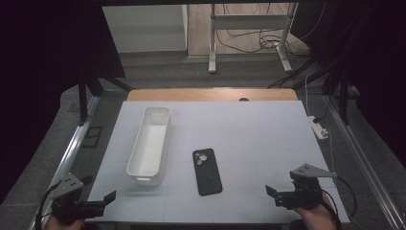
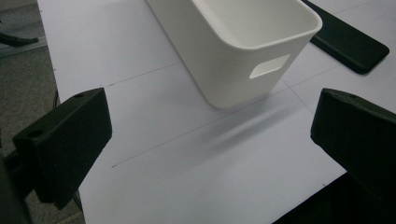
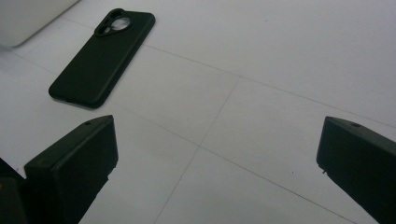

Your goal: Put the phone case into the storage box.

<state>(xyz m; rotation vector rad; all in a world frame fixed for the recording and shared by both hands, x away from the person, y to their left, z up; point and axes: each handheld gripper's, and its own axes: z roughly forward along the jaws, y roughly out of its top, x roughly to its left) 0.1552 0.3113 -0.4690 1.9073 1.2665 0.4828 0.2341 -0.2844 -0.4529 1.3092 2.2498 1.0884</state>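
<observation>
A black phone case [image 1: 207, 171] lies flat on the white table [image 1: 249, 139], camera cut-out at its far end. A long white bin [image 1: 150, 145] stands empty just left of it. My left gripper [image 1: 98, 194] hovers at the front left corner, jaws wide apart with nothing between them. Its own view has the bin [image 2: 243, 42] ahead and the phone case [image 2: 348, 44] beyond on the right. My right gripper [image 1: 280, 189] is at the front right, open and empty. In its view the phone case [image 3: 103, 58] lies ahead to the left.
A white power strip [image 1: 320, 128] with its cable lies off the table's right edge. Metal rails run along both sides. A desk frame and cables [image 1: 249, 33] stand on the floor beyond the far edge.
</observation>
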